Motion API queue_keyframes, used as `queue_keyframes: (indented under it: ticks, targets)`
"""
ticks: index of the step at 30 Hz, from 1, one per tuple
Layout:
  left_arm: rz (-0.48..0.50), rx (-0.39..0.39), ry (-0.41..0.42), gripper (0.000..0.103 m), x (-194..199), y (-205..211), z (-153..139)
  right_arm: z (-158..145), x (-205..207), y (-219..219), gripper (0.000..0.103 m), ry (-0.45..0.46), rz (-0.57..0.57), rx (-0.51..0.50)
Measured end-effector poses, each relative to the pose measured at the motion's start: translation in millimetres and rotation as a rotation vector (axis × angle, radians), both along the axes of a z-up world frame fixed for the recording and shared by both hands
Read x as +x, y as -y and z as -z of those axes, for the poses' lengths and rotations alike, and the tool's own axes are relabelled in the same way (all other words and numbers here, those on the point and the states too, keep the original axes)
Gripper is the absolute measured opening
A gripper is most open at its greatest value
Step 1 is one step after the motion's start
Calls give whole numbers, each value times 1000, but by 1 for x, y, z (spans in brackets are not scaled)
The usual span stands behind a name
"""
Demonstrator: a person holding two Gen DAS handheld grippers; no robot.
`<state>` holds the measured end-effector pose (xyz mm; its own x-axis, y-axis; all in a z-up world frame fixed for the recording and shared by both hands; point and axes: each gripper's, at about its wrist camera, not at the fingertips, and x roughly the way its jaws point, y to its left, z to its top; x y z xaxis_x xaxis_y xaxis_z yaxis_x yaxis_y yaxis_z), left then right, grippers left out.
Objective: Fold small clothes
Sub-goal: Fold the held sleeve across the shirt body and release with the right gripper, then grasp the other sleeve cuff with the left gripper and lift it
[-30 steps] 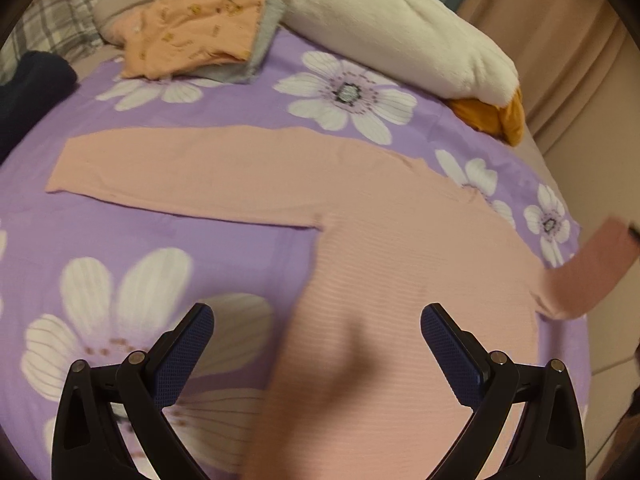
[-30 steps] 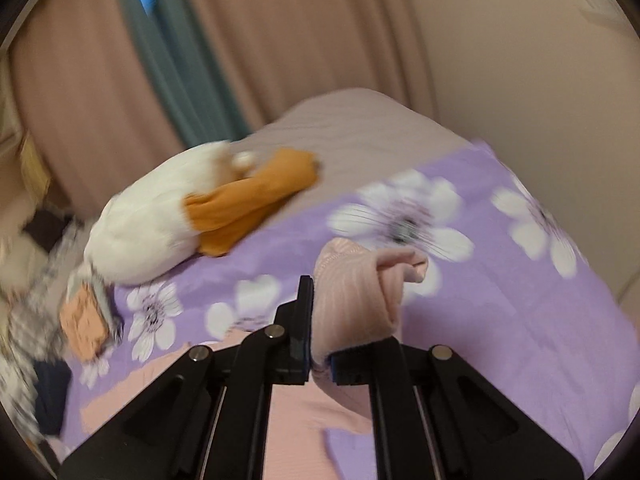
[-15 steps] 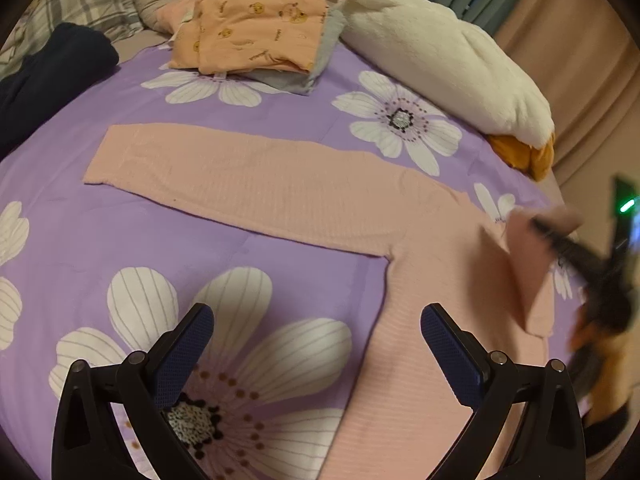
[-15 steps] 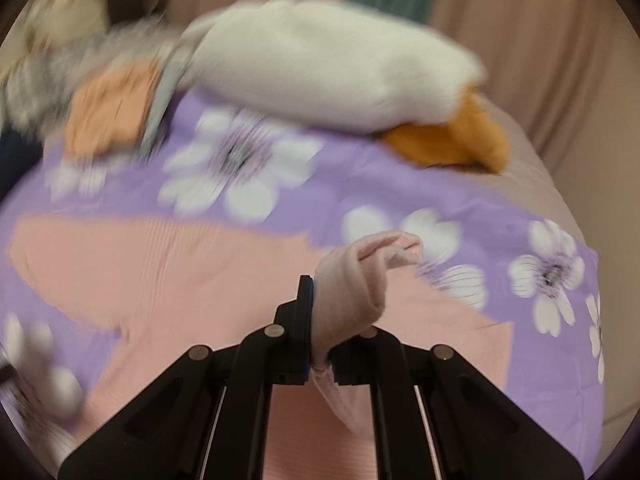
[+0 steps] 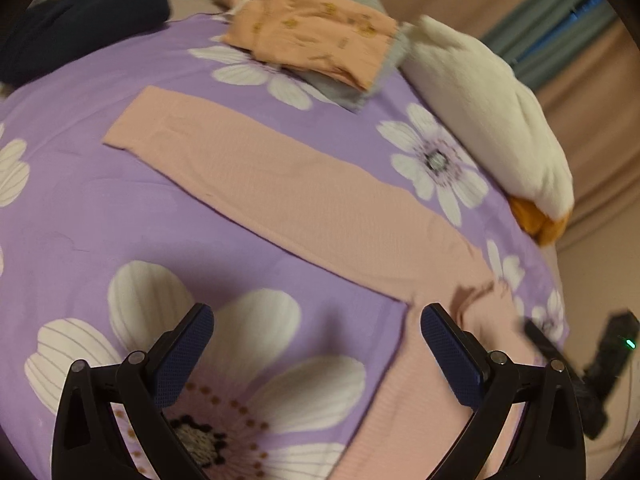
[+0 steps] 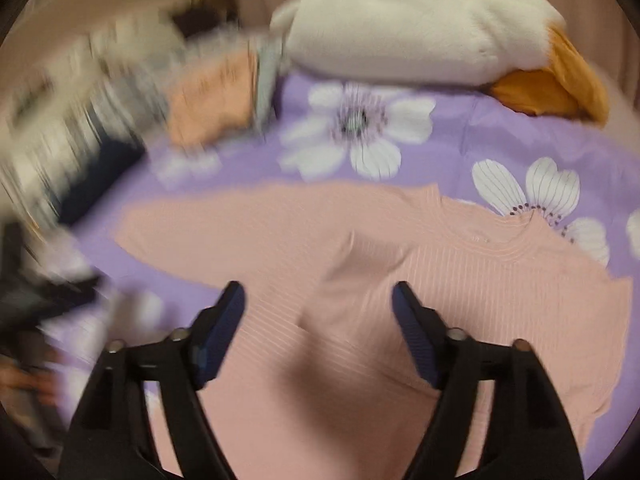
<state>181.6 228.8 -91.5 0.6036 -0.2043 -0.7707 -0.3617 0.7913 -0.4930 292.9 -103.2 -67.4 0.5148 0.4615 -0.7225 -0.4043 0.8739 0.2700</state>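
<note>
A pink ribbed long-sleeved top lies flat on a purple flowered bedspread. Its left sleeve stretches out toward the far left. In the right wrist view the top shows its neckline at upper right, and its right sleeve lies folded in across the body. My left gripper is open and empty above the bedspread, near the armpit of the top. My right gripper is open and empty just above the body of the top.
A folded orange patterned garment on grey cloth lies at the back. A white and orange plush pillow lies at the back right. A dark navy garment lies at the back left. Curtains hang behind the bed.
My right gripper carried the right sleeve in over the body, opened and let it go. My left gripper has swung left along the outstretched left sleeve.
</note>
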Motion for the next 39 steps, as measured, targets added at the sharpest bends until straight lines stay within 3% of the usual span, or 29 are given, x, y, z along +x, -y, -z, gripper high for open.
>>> queue_keyframes:
  ticks: [2, 4, 6, 8, 13, 19, 21, 23, 27, 33, 39]
  targets:
    - [-27, -27, 1, 102, 0, -13, 4, -9, 3, 21, 80, 8, 63, 106]
    - [-48, -36, 6, 102, 0, -22, 4, -1, 11, 34, 68, -23, 139, 127]
    - [-67, -39, 20, 102, -1, -34, 4, 16, 17, 32, 36, -62, 172, 102]
    - [-85, -46, 34, 102, -2, -45, 3, 39, 26, 21, 23, -113, 189, 59]
    - [-127, -70, 65, 102, -4, -72, 4, 80, 47, -35, 21, -137, 135, -22]
    - [-212, -228, 116, 102, -10, -114, 18, 99, 76, -95, 24, -112, 65, -136]
    - [-242, -274, 140, 102, -11, -128, 23, 91, 78, -89, 24, -115, 47, -137]
    - [-258, -316, 152, 102, -9, -140, 29, 76, 69, -69, 24, -126, 46, -44]
    - [-267, -362, 163, 102, 7, -154, 39, 43, 23, -30, 28, -53, 5, 109]
    - [-285, -416, 153, 102, 36, -161, 65, 42, -22, 6, 33, -54, 35, 203]
    - [-324, -436, 222, 102, 50, -169, 68, 34, -55, 37, 35, -33, 83, 251]
